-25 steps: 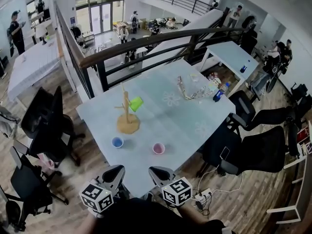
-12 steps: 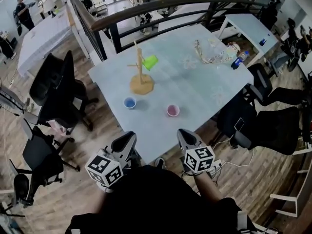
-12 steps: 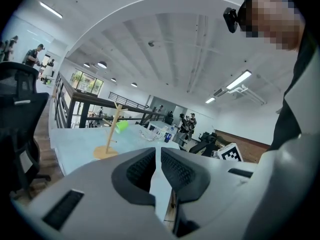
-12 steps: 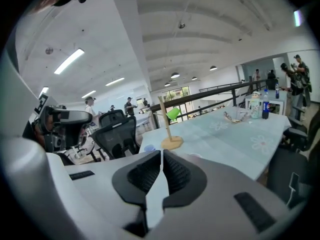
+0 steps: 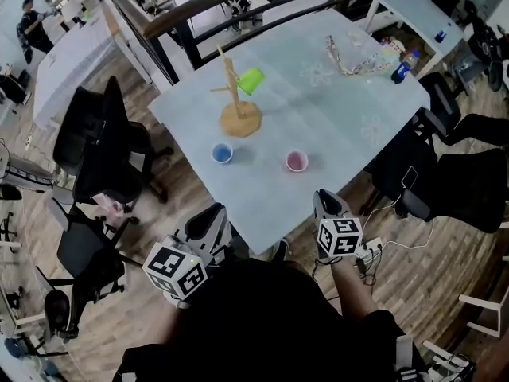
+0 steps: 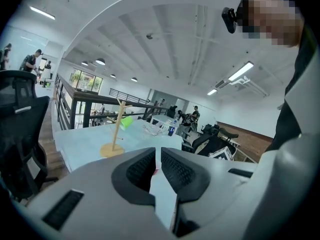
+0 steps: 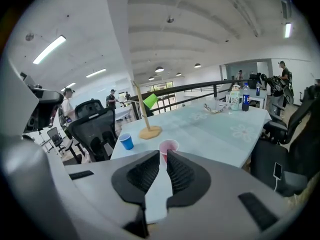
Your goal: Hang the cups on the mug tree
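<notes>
A wooden mug tree stands on the pale table, with a green cup hanging on one of its pegs. In front of it stand a blue cup and a pink cup, both upright. My left gripper is shut and empty, off the table's near-left edge. Short of the near edge, my right gripper is shut too, empty, pointing toward the pink cup.
Black office chairs stand left of the table and others on the right. A bottle and clutter lie at the far right corner. A dark railing runs behind the table.
The view has tilted down and the table now sits higher in it. My right gripper has moved toward the table's near edge and lower; the left one has hardly moved.
</notes>
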`<state>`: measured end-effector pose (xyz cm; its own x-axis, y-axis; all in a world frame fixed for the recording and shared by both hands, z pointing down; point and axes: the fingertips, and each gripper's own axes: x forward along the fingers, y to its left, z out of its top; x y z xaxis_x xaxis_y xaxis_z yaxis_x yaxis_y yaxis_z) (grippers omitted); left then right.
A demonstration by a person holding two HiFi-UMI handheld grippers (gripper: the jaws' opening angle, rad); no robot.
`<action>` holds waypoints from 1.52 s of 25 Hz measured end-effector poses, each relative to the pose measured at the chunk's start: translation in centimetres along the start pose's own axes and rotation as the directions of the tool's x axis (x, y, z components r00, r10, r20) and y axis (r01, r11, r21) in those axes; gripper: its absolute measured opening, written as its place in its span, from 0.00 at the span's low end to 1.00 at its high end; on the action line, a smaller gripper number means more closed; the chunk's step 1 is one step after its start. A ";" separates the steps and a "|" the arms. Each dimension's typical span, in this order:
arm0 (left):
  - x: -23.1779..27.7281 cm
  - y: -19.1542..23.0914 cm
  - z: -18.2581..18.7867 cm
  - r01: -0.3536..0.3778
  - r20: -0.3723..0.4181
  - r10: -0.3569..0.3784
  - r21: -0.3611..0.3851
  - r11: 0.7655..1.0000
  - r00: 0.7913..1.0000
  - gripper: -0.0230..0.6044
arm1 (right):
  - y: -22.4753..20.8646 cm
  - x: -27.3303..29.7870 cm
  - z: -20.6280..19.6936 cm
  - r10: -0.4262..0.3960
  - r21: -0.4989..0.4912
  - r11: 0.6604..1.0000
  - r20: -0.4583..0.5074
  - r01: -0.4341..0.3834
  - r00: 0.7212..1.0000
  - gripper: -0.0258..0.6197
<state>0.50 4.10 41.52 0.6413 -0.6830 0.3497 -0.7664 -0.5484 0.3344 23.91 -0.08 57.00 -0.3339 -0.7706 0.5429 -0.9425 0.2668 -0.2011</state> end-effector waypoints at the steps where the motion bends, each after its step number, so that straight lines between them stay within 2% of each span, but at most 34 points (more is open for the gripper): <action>1: 0.1 0.2 0.1 0.000 -0.004 0.000 0.002 1.000 1.000 0.08 | 0.0 0.5 -0.2 0.000 -0.004 1.000 -0.009 0.000 1.000 0.09; 2: 0.1 0.5 0.2 -0.001 -0.006 0.001 0.003 1.000 1.000 0.08 | 0.0 1.1 -0.5 0.000 -0.008 1.000 -0.019 0.000 1.000 0.11; 4: 0.0 1.2 0.2 -0.007 -0.012 0.007 0.005 1.000 1.000 0.08 | 0.1 2.4 -1.2 -0.011 -0.019 1.000 -0.048 0.010 0.999 0.29; 5: 0.0 1.6 0.3 -0.012 -0.015 0.012 0.008 1.000 1.000 0.08 | 0.1 3.2 -1.5 -0.022 -0.027 0.999 -0.064 0.021 0.998 0.35; 7: -0.1 2.5 0.3 -0.025 -0.024 0.025 0.009 1.000 0.999 0.08 | -0.1 4.7 -2.2 -0.042 -0.044 0.998 -0.095 0.038 0.995 0.42; 12: -0.8 4.8 0.5 -0.064 -0.037 0.064 -0.003 0.998 0.997 0.08 | -0.9 9.2 -4.2 -0.063 -0.018 0.998 -0.168 0.061 0.984 0.43; 19: -1.6 6.5 0.2 -0.110 -0.054 0.109 -0.012 0.994 0.993 0.08 | -2.4 14.6 -5.1 -0.124 -0.085 0.990 -0.197 0.109 0.972 0.47; 25: -1.6 6.8 -0.1 -0.089 -0.084 0.087 -0.019 0.996 0.993 0.08 | -3.1 17.1 -5.6 -0.151 -0.063 0.988 -0.215 0.141 0.965 0.49; 32: -1.3 8.0 0.1 -0.085 -0.113 0.081 -0.029 0.996 0.990 0.08 | -2.3 18.4 -5.2 -0.181 -0.179 0.972 -0.175 0.150 0.968 0.48; 38: -0.7 8.9 0.7 -0.078 -0.118 0.073 -0.033 0.996 0.990 0.08 | -3.1 19.6 -4.6 -0.192 -0.180 0.970 -0.163 0.162 0.968 0.48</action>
<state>-6.82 -0.63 43.60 0.5833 -0.6598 0.4738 -0.8123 -0.4778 0.3346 20.23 -13.35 72.01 -0.1440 -0.7025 0.6970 -0.9705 0.2381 0.0394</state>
